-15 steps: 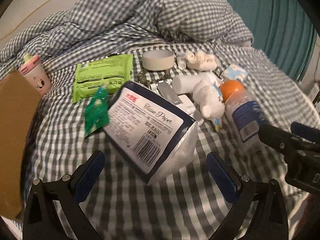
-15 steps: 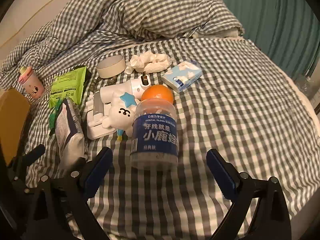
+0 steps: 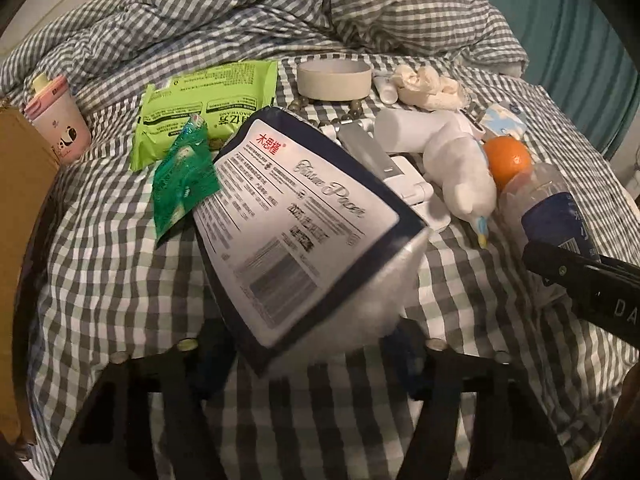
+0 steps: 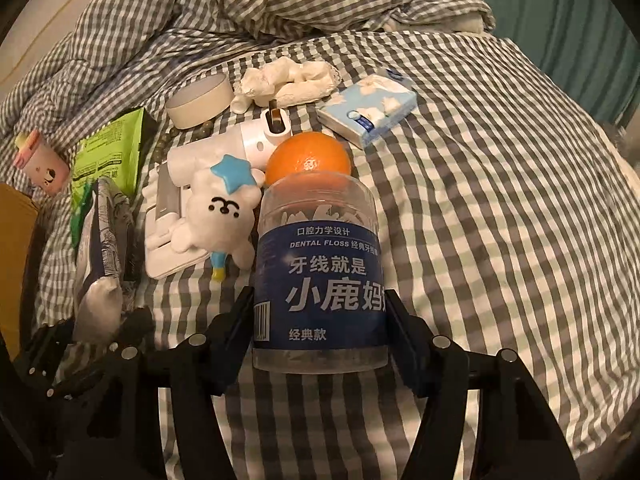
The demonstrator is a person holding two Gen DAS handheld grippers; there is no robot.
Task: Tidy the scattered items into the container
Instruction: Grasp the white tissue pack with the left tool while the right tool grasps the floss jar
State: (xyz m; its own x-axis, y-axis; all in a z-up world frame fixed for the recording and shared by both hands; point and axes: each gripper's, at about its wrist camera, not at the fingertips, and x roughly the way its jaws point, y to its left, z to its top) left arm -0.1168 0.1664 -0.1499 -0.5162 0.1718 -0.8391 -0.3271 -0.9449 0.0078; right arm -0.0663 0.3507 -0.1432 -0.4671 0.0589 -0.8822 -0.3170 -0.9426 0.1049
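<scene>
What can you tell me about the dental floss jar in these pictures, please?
The dental floss jar is a clear plastic cylinder with a dark blue label bearing white Chinese text and the words "DENTAL FLOSS"; white floss picks show through the wall. It lies on the checked bedsheet, its far end against the orange, with the white plush toy at its left. The right hand-held gripper has its pads pressed on both sides of the jar.
</scene>
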